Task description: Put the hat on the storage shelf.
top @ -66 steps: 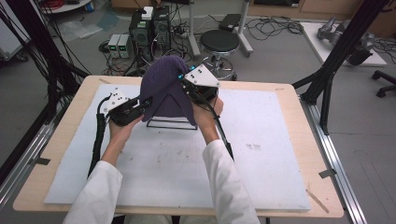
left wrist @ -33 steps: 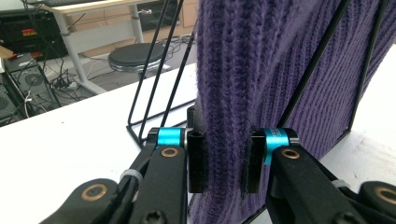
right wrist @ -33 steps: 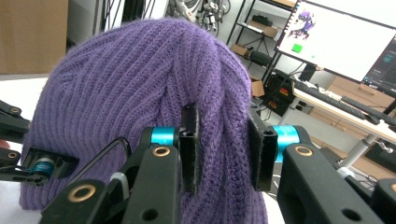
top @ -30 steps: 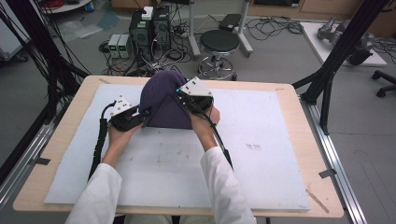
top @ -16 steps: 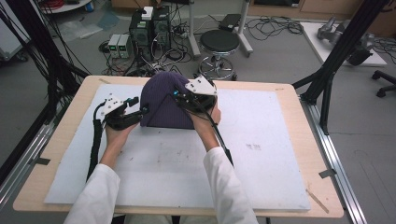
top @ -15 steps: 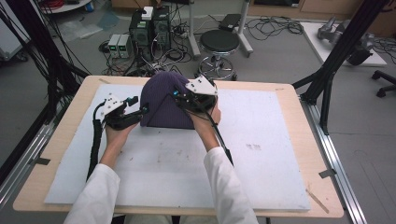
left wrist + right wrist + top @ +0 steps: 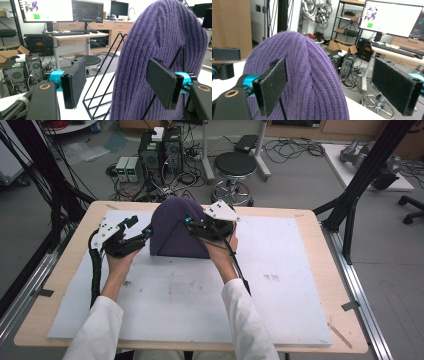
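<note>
Wooden table (image 7: pixel 320 227) carried a white mat (image 7: pixel 280 290) over most of its top, lightly scuffed. Black wire stand (image 7: pixel 105 82) sat on the mat at the far side, draped with a purple knit beanie (image 7: pixel 175 230).

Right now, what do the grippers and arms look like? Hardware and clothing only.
Both grippers, left and right, are black-bodied with a grey three-cornered plate on top and teal fittings behind the fingers. The fingers are flat black rectangular pads with a felt-like face. A black cable trails from the left one. The person wears white sleeves.
</note>
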A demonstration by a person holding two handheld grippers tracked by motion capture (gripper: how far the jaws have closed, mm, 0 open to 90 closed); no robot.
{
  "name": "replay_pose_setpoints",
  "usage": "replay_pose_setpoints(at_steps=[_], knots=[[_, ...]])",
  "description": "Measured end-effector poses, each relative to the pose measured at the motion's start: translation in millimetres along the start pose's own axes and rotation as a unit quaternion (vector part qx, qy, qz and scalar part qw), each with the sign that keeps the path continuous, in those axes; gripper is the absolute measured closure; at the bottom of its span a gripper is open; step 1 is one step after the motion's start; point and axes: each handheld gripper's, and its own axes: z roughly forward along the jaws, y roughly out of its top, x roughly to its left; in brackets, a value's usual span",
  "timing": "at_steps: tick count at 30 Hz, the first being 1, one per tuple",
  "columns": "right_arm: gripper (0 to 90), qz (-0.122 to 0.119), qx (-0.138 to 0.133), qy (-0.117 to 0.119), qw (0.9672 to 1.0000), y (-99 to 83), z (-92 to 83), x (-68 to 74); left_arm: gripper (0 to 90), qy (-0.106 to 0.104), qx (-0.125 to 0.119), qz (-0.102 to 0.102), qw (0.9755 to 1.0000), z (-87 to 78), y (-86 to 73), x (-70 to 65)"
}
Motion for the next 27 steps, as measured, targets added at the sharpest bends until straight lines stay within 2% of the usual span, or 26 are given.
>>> replay_pose_setpoints(at_steps=[6, 13, 19, 24, 27], knots=[[12.7, 0.000, -0.007, 0.006, 1.0000, 1.1, -2.3, 2.3, 31.4, -0.001, -0.008, 0.002, 1.0000, -3.0, 2.7, -0.6], [12.7, 0.012, -0.018, 0.001, 0.9998, 2.9, -11.7, -1.7, 29.7, -0.001, -0.019, 0.003, 0.9998, -8.7, 6.9, -1.3], [12.6, 0.029, -0.031, -0.008, 0.9991, 3.0, -25.3, -12.9, 29.0, 0.004, -0.029, 0.004, 0.9996, -15.1, 10.3, 0.7], [12.6, 0.042, -0.043, -0.024, 0.9979, 0.2, -37.6, -23.9, 27.9, 0.009, -0.035, 0.002, 0.9993, -21.1, 11.2, 2.7], [12.5, 0.047, -0.043, -0.031, 0.9975, -2.6, -45.6, -30.3, 27.8, 0.012, -0.039, 0.003, 0.9992, -24.5, 12.0, 3.5]])
